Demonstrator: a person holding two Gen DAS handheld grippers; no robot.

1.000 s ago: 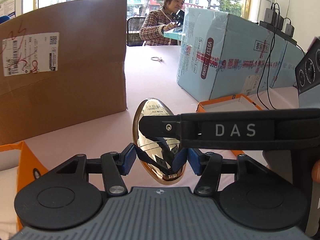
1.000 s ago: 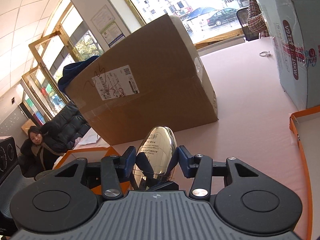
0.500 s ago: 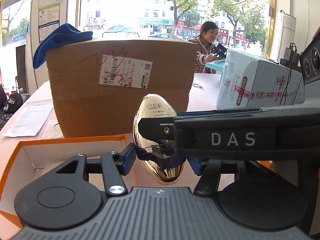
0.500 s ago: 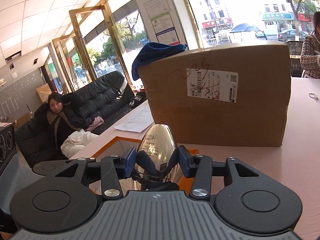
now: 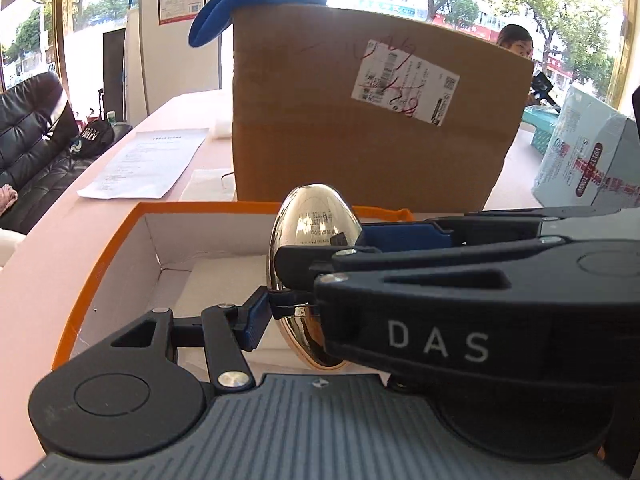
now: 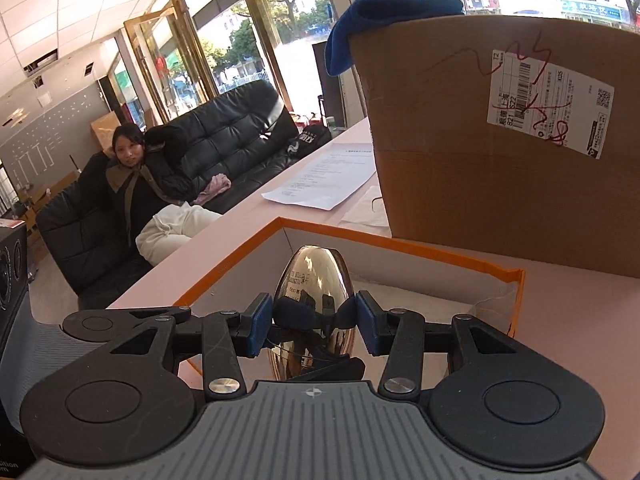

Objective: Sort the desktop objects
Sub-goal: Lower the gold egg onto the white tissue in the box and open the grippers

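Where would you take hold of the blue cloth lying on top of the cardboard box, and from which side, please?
Grip the blue cloth at the fold that droops over the corner of the cardboard box, coming from the sofa side. That hanging part stands free of the box, so one finger could likely pass on each face; the rest lies on the top and offers no clear edge.

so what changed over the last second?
Both grippers swung left, carrying the gold egg-shaped object from over the bare pink table to over the open orange box. Unchanged: left gripper and right gripper both clamp it, and it sits upright.
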